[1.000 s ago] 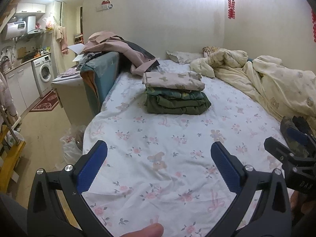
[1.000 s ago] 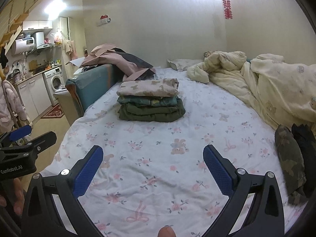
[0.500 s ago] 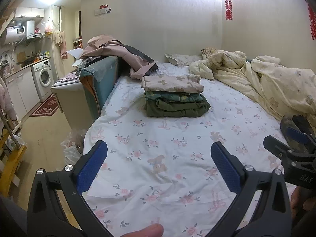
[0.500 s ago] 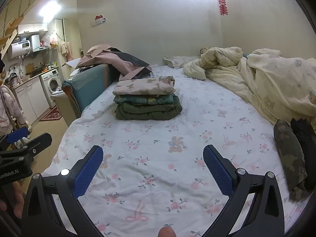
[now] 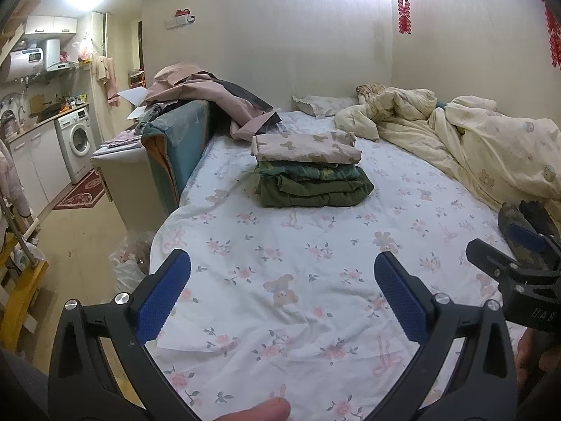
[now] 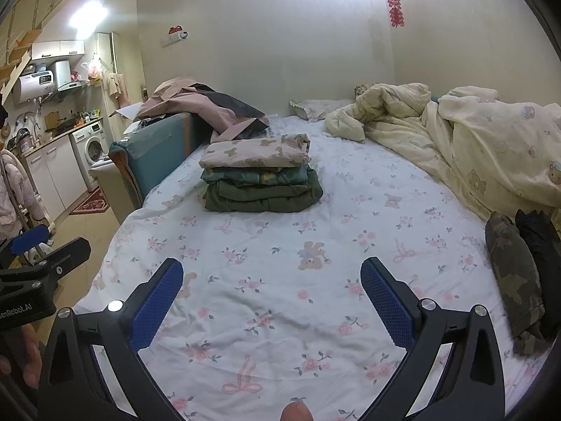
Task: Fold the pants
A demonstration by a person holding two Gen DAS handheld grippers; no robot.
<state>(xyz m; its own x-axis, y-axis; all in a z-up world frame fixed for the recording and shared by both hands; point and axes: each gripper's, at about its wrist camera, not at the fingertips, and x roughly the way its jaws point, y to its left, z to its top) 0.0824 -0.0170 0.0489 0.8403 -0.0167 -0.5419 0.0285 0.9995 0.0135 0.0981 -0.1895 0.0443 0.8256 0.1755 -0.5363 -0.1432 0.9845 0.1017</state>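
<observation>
Both grippers hang over the near end of the bed, jaws spread wide and holding nothing. The left gripper (image 5: 282, 291) points at bare flowered sheet (image 5: 280, 245); the right gripper (image 6: 271, 298) does the same, just to its right.

The next pants (image 6: 513, 280), a camouflage pair, lie at the right edge of the bed, bunched in a roll beside a dark garment (image 6: 540, 256). They sit right of the right gripper and slightly beyond its tips, their long axis running near to far. In the left view they show only behind the right gripper's finger, so the right hand is clearly the nearer one and would likely reach first.

Far ahead and a little left sits the stack (image 6: 259, 179) of folded clothes, well apart from both grippers.
</observation>
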